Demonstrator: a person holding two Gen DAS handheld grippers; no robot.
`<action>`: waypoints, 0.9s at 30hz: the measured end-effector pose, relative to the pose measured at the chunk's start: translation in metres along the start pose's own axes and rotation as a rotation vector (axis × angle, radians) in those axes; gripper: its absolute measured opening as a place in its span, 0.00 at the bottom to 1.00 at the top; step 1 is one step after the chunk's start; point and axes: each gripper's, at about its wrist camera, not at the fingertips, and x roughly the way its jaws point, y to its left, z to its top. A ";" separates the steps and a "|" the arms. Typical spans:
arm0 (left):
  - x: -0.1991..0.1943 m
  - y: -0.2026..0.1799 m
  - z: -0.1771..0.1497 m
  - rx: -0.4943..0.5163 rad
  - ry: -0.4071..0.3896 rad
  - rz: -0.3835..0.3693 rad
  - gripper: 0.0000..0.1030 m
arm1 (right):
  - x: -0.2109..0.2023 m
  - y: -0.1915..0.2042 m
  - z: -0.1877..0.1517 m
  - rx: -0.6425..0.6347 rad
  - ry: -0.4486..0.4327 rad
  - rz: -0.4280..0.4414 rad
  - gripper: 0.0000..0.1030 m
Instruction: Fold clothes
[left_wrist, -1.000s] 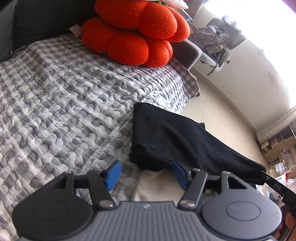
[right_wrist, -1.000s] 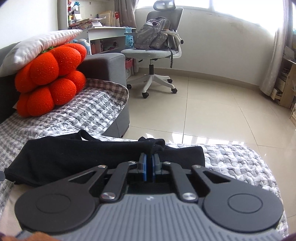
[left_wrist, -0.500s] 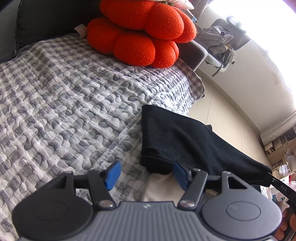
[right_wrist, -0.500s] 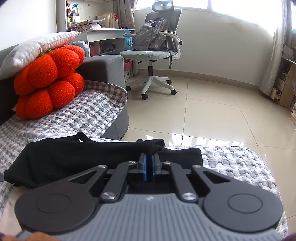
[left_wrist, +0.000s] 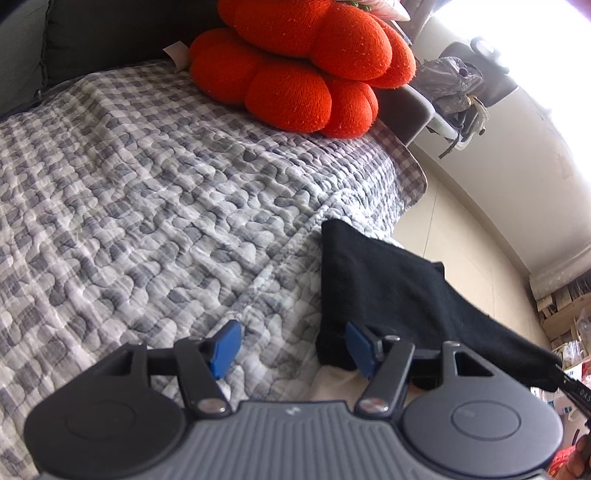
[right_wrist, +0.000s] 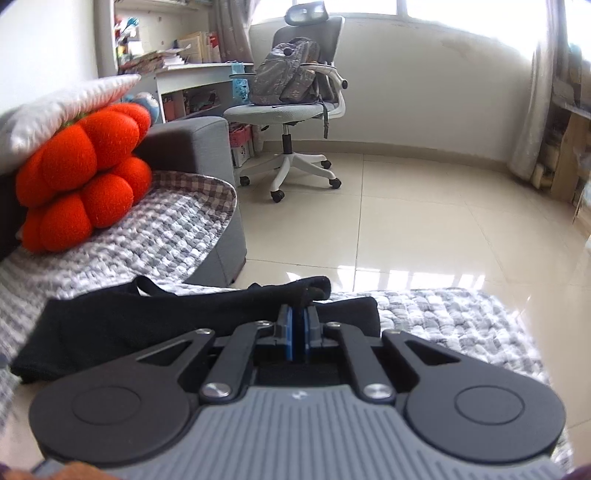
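A black garment (left_wrist: 391, 288) lies folded on the grey checked quilt (left_wrist: 155, 206), partly over a cream garment (left_wrist: 332, 384). My left gripper (left_wrist: 291, 345) is open and empty, its right blue pad at the black garment's near corner. In the right wrist view my right gripper (right_wrist: 298, 332) is shut on the black garment (right_wrist: 147, 321) and pinches its edge, so the cloth stretches to the left.
An orange pumpkin cushion (left_wrist: 306, 62) sits at the sofa's far end, under a white pillow (right_wrist: 66, 107). An office chair with a backpack (right_wrist: 291, 81) stands on the tiled floor (right_wrist: 424, 221). A desk (right_wrist: 192, 85) is behind the sofa arm.
My left gripper has drawn back to the left, away from the black garment, staying open. My right gripper keeps its hold and has lifted slightly.
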 end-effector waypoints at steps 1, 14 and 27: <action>0.000 0.000 0.002 -0.009 -0.003 -0.002 0.62 | 0.000 -0.001 0.002 0.031 0.007 0.030 0.06; -0.011 0.014 0.014 -0.081 -0.025 -0.032 0.62 | -0.043 0.129 0.086 -0.089 -0.108 0.395 0.07; -0.069 0.049 0.013 -0.148 -0.126 -0.211 0.62 | -0.069 0.256 0.130 -0.183 -0.134 0.680 0.07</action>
